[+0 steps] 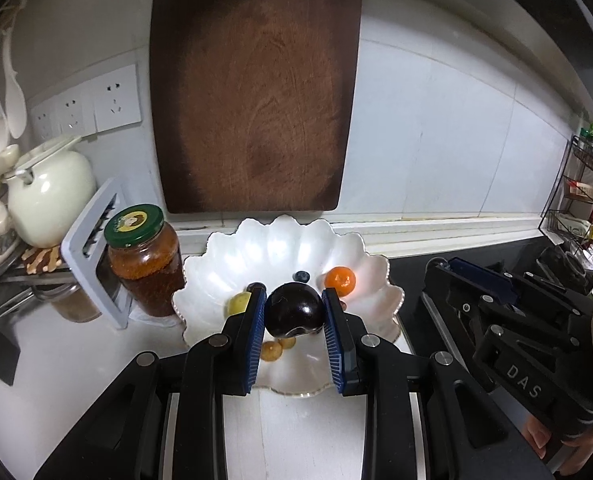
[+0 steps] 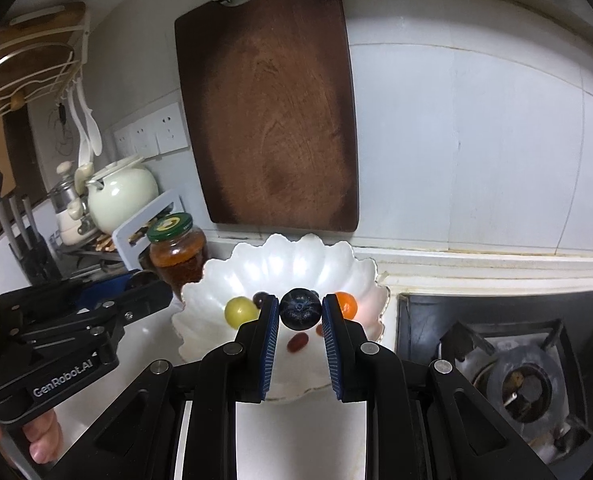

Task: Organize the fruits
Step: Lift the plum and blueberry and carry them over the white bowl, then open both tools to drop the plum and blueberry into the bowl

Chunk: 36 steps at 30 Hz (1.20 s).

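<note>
1. The white scalloped bowl (image 1: 348,248) sits on the surface, an orange (image 1: 339,281) lying at 2 o'clock inside.
2. The left claw (image 1: 294,312) pinches a dark plum (image 1: 294,309) above the bowl.
3. The right claw (image 2: 300,309) pinches a blueberry (image 2: 300,308) over it.
4. Judged step: depositing fruit; next, each claw should lower and spread gently.

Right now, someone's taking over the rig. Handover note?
Left gripper: shut on a dark plum, held over the white scalloped bowl.
Right gripper: shut on a blueberry, also over the bowl.
In the bowl: orange citrus, green fruit, another blueberry, a few small pieces.
Done: several fruits in the bowl.
Left: probably release both into the bowl.
</note>
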{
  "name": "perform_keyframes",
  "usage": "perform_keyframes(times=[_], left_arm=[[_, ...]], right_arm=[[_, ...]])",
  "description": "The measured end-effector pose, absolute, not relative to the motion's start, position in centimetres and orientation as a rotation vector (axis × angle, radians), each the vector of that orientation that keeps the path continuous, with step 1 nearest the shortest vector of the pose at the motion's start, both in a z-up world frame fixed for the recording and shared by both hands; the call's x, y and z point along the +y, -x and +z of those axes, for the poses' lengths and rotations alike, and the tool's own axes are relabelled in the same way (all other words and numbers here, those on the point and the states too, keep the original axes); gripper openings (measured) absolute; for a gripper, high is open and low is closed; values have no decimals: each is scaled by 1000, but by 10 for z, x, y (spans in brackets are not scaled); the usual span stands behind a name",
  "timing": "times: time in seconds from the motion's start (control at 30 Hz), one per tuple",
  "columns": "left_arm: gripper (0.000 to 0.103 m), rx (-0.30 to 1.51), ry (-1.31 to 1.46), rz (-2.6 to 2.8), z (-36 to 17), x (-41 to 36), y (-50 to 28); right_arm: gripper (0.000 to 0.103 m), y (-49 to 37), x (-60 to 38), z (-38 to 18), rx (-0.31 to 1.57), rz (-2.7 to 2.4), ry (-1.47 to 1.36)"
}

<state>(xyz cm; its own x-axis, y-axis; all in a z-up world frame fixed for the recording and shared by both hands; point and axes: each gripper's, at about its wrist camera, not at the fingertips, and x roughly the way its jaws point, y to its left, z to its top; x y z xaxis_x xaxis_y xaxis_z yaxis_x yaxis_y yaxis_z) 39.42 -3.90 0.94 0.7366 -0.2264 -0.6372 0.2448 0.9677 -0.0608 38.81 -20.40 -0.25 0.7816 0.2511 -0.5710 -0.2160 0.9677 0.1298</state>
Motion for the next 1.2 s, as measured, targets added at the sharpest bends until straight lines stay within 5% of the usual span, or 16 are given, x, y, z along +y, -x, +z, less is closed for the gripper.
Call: perform_keyframes(times=[1.2], left_arm=[[29, 1006, -90, -244, -73, -61, -521]], right_arm=[[24, -501, -203, -79, 972, 257, -42]])
